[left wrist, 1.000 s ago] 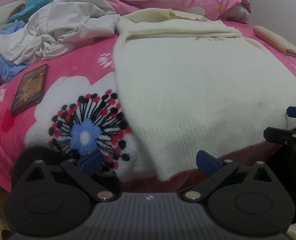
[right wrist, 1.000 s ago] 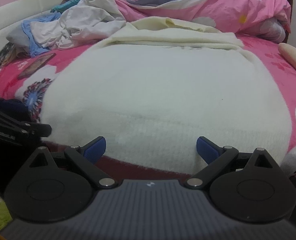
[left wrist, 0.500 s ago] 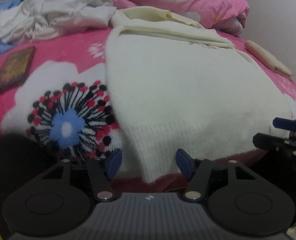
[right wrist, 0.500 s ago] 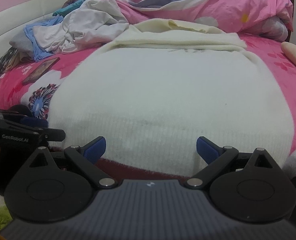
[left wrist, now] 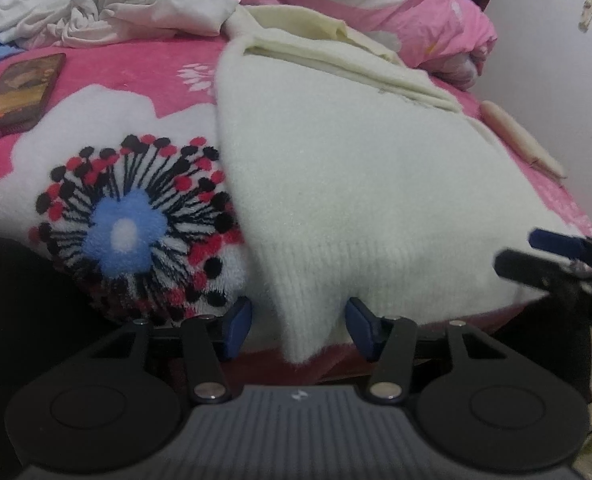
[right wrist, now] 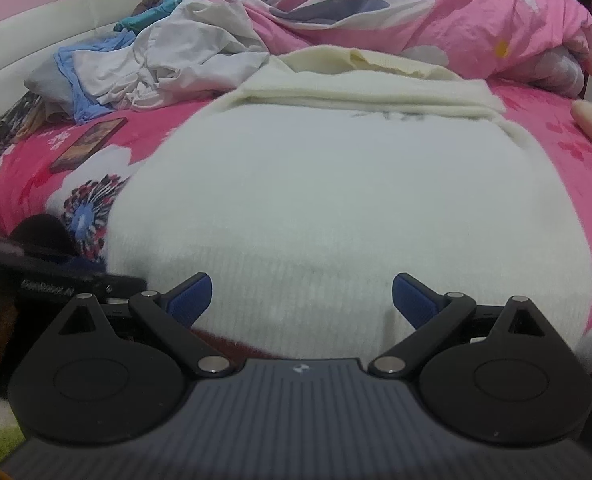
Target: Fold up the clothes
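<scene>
Left wrist view puts the left tongs (left wrist: 297,330) at the bed's near edge, their blue pads spread, with the left hem corner of the cream sweater (left wrist: 359,184) hanging between them; the pads stand a little apart from the knit on either side, so nothing is pinched. That sweater lies flat on the pink floral blanket (left wrist: 108,184), ribbed hem toward the tongs and its long axis running straight away toward the folded-in sleeves at the far end. A phone (left wrist: 18,94) and a heap of white clothes (left wrist: 108,8) sit well off to the left.

Right wrist view shows the right tongs (right wrist: 301,298) spread wide, facing the hem of the sweater (right wrist: 335,200) nearer its middle than its right corner; whether the pads touch the knit is hard to tell here. By my judgement the left tongs are the better placed for a corner grip, and the right would need to shift further right.
</scene>
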`<state>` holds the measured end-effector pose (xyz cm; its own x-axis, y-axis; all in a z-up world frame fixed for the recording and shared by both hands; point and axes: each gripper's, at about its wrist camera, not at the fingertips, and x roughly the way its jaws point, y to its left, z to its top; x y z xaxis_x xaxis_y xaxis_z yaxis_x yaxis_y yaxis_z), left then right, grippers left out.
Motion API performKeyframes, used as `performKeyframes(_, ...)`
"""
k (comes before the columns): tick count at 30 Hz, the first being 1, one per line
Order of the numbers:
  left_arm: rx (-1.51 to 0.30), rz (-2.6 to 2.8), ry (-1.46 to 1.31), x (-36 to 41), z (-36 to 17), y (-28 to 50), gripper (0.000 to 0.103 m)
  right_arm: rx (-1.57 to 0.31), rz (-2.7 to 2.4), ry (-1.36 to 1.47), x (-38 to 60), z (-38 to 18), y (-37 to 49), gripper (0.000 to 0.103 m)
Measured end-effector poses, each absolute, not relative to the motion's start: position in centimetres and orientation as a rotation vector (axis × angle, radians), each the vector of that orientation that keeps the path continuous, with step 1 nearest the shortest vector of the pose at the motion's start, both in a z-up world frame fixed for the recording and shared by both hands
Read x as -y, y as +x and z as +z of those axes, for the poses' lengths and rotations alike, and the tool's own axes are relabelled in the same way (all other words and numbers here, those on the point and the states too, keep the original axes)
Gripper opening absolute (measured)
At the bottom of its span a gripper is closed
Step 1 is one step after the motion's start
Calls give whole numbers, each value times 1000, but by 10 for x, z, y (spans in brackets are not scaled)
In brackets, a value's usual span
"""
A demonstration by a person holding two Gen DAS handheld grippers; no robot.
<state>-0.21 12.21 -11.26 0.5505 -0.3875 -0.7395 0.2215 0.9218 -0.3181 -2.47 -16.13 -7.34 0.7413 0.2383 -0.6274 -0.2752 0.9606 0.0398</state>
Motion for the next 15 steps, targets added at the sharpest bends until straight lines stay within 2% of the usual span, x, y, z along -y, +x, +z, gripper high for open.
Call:
performKeyframes(5,-964,-431,-260,-133,-120,5,40,-709,248,-102,148,-73,3,97)
performKeyframes(15,-1069,-555,-343,-145,-135,18,38,-816,213,-94,139,-84,32,97)
